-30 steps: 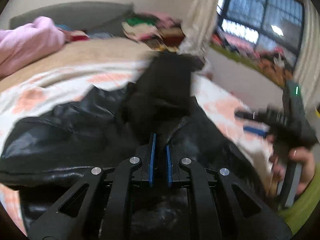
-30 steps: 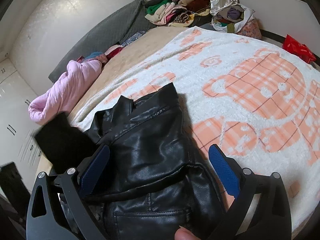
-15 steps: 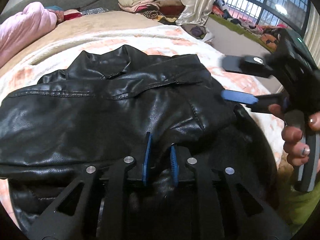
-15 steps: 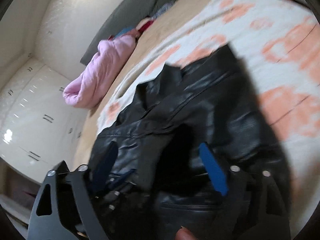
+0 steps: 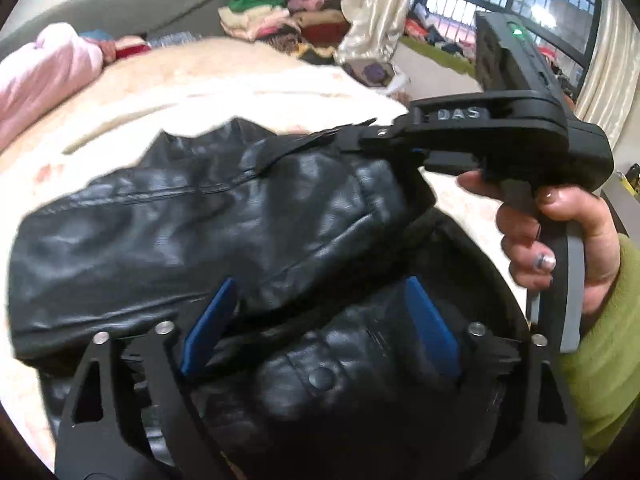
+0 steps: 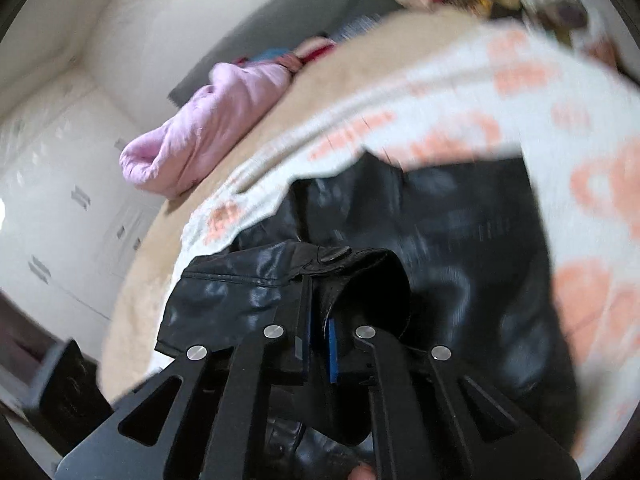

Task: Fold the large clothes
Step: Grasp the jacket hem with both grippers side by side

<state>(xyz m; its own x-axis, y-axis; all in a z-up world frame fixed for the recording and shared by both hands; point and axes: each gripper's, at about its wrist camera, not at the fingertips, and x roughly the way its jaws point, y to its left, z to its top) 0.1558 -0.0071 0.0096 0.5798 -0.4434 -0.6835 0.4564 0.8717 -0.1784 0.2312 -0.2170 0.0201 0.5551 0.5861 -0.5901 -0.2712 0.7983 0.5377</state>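
A black leather jacket lies partly folded on the bed. My left gripper is open, its blue pads spread over the jacket's near edge. My right gripper is shut on a snap-button cuff of the jacket and holds it lifted. In the left wrist view the right gripper shows at the jacket's far right edge, pinching the leather, with a hand in a green sleeve on its handle.
A white blanket with orange patterns covers the bed. A pink garment lies at the head end by a grey cushion. Stacked clothes, a curtain and a window are beyond.
My left gripper opened and let go of the jacket. My right gripper, open earlier, closed on the jacket's cuff and lifted it.
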